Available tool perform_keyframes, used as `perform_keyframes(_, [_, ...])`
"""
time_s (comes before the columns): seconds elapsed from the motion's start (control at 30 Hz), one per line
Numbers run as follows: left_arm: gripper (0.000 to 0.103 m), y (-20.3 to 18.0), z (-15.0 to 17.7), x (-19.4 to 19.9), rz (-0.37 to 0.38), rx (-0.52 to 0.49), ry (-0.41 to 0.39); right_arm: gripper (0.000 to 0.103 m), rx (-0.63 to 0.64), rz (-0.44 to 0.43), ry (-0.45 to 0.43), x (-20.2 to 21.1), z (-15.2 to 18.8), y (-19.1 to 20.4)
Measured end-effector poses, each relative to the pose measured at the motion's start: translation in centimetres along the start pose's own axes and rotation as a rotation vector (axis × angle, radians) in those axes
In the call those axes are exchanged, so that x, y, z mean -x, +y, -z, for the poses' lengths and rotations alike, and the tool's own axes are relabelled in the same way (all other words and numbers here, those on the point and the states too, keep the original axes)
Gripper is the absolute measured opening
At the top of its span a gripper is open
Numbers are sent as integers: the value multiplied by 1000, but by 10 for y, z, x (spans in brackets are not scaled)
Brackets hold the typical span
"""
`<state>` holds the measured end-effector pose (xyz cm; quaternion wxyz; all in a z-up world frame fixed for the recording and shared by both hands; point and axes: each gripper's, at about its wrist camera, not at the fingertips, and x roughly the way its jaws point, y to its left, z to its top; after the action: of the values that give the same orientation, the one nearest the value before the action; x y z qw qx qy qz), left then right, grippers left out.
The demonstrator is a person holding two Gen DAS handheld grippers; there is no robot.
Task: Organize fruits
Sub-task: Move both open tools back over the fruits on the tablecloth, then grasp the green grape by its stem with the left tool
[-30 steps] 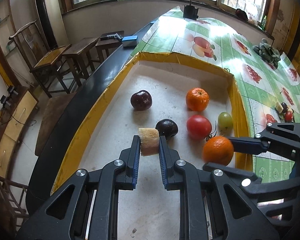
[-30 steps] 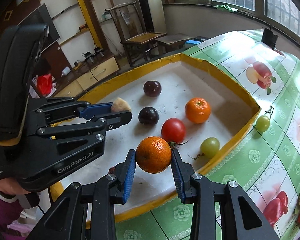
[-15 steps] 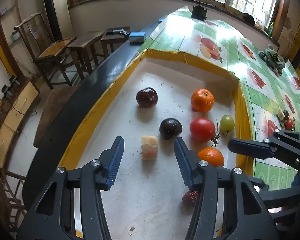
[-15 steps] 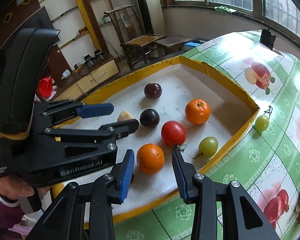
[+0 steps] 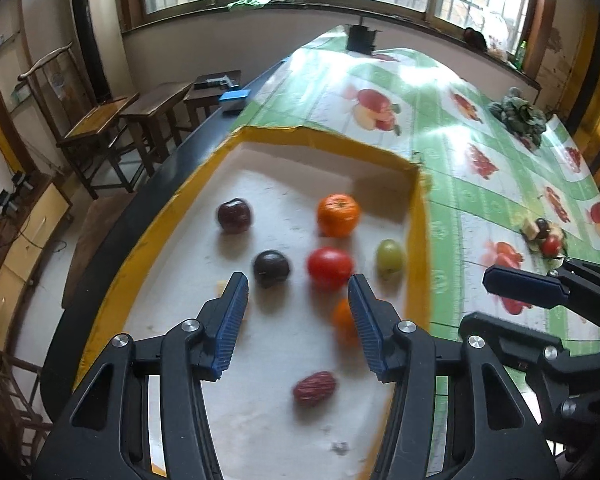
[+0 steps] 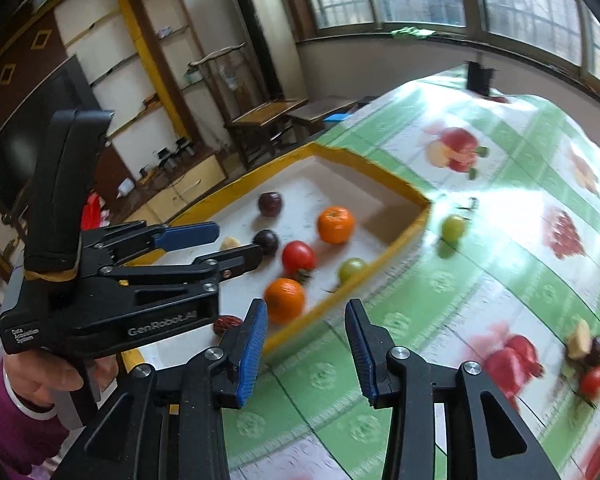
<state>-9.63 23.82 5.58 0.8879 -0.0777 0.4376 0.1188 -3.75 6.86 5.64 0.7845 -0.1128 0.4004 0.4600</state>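
Note:
A yellow-rimmed tray (image 5: 418, 216) holds two oranges (image 5: 338, 215) (image 6: 285, 300), a tomato (image 5: 330, 267), two dark plums (image 5: 234, 215) (image 5: 271, 268), a green grape (image 5: 389, 256), a red date (image 5: 314, 389) and a pale fruit chunk (image 6: 230, 243). My left gripper (image 5: 296, 322) is open and empty above the tray's near part. My right gripper (image 6: 306, 344) is open and empty over the tablecloth beside the tray's rim. A second green grape (image 6: 453, 228) lies on the cloth outside the tray. A small pile of fruit (image 6: 590, 360) lies on the cloth at the right.
The table carries a green fruit-print cloth (image 5: 452, 128). A black box (image 5: 362, 38) stands at its far end and a dark green bundle (image 5: 520, 114) at the far right. Wooden chairs and stools (image 5: 140, 120) stand left of the table.
Both grippers opened and let go: the pale chunk and the orange now rest in the tray. Both grippers then pulled back and up, the right one out over the cloth.

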Motion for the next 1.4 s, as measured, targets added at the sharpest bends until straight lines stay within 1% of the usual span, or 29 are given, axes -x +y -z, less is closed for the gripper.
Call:
perform_keyframes(0.17, [52,-22,-2,3,25,-26,-3,40,-47,46,-21,21,13,-24])
perform_keyframes(0.37, [52,-49,-9,1,78,-43,7,40,-123,106,-29,46,37,-59])
perform_keyframes(0.43, [56,-61,-13,-1,100,-58,13,40,-145,122,-31,54,44,-69])
perform_keyframes(0.47, [60,-68,-16,-4,112,-70,18,40,-157,135,-31,58,48,-76])
perform_keyframes(0.53, [61,-79,-20,-9,132,-86,27,40,-185,159,-34,67,56,-90])
perform_keyframes(0.63, [61,-99,-32,-18,162,-118,29,40,-229,183,-47,83,68,-111])
perform_keyframes(0.8, [61,-134,-62,-33,220,-221,14,41,-294,215,-76,108,85,-140])
perform_keyframes(0.87, [61,-147,-76,-41,207,-272,11,41,-315,223,-83,115,90,-149])
perform_keyframes(0.93, [61,-158,-88,-55,167,-340,30,41,-328,227,-85,119,94,-156])
perform_keyframes(0.97, [61,-162,-95,-66,140,-370,55,41,-333,227,-85,120,96,-158])
perform_keyframes(1.03, [61,-167,-104,-84,124,-408,112,41,-341,224,-83,119,98,-161])
perform_keyframes(1.2, [61,-165,-108,-118,57,-454,195,41,-349,212,-84,119,101,-171])
perform_keyframes(1.4, [60,-159,-108,-134,72,-476,241,41,-370,199,-89,117,102,-181])
